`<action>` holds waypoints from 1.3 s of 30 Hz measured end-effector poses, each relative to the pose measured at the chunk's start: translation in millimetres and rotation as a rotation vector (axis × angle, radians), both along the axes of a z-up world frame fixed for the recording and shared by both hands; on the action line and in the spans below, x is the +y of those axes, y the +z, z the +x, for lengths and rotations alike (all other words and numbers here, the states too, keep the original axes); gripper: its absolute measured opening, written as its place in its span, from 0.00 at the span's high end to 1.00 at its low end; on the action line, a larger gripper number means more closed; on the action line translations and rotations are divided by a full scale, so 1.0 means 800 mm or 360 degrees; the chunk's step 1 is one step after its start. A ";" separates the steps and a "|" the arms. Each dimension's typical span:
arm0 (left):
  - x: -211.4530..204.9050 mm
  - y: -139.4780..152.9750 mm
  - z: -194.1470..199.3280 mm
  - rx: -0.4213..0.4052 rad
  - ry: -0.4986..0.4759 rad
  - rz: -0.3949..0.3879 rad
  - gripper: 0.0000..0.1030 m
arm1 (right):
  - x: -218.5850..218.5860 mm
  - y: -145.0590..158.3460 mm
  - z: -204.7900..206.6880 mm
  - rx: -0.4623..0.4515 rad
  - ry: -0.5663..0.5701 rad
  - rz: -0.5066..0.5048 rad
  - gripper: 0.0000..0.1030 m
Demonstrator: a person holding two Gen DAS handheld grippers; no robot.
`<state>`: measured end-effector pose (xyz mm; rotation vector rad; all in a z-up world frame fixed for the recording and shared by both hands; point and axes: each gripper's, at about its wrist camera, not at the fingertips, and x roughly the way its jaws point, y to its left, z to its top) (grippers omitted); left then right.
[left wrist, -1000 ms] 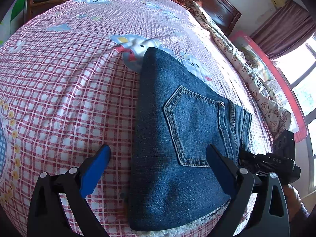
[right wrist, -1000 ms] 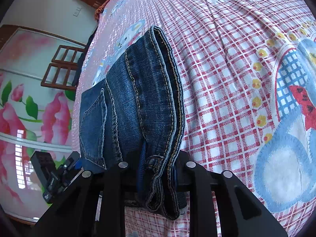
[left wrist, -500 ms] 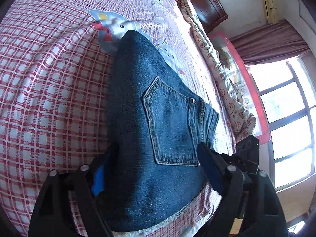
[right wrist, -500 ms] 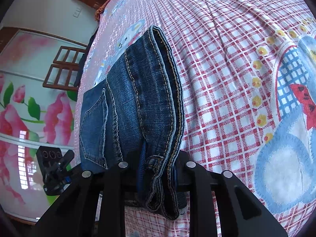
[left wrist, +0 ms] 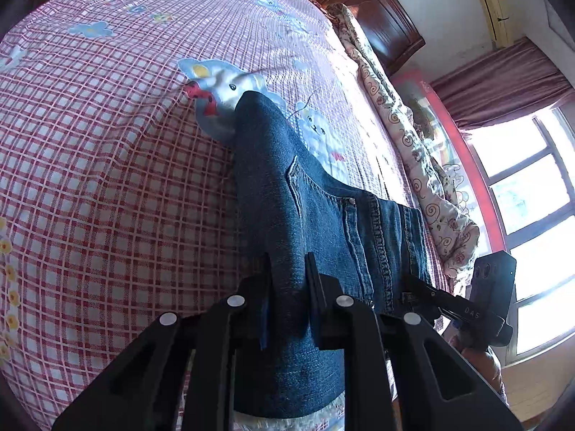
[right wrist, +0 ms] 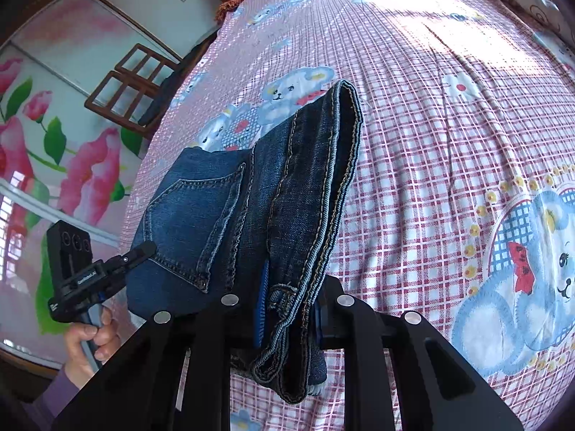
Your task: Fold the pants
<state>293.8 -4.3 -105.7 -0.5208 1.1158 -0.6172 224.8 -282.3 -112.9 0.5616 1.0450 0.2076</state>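
Note:
Dark blue denim pants (left wrist: 309, 215), folded into a thick bundle with a back pocket on top, hang lifted over the bed. My left gripper (left wrist: 287, 287) is shut on the folded-leg side of the bundle. My right gripper (right wrist: 287, 309) is shut on the waistband end of the pants (right wrist: 273, 201), where a belt loop and hem droop below the fingers. The right gripper also shows in the left wrist view (left wrist: 463, 309), and the left gripper in the right wrist view (right wrist: 118, 262), held by a hand.
The bed is covered by a red-and-white checked sheet with blue bear prints (left wrist: 107, 179) (right wrist: 449, 125). A rolled floral quilt (left wrist: 413, 136) lies along the far side by the window. A wooden headboard (left wrist: 388, 18) and a flower-painted wardrobe (right wrist: 54, 143) border the bed.
My left gripper, open one second ago, has closed on the pants. Both grippers have raised the bundle off the sheet, and it now sags between them.

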 end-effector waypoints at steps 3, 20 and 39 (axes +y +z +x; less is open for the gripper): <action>0.009 0.018 0.008 -0.0050 0.0028 -0.0018 0.86 | 0.001 0.018 0.007 -0.0063 0.0008 0.0004 0.82; 0.016 0.008 0.086 -0.0089 0.0157 0.0037 0.86 | 0.000 -0.016 0.086 -0.0086 -0.0091 0.0089 0.82; 0.045 0.041 0.061 -0.0295 0.0323 0.0076 0.34 | -0.022 -0.024 0.032 -0.0110 -0.0373 0.0122 0.73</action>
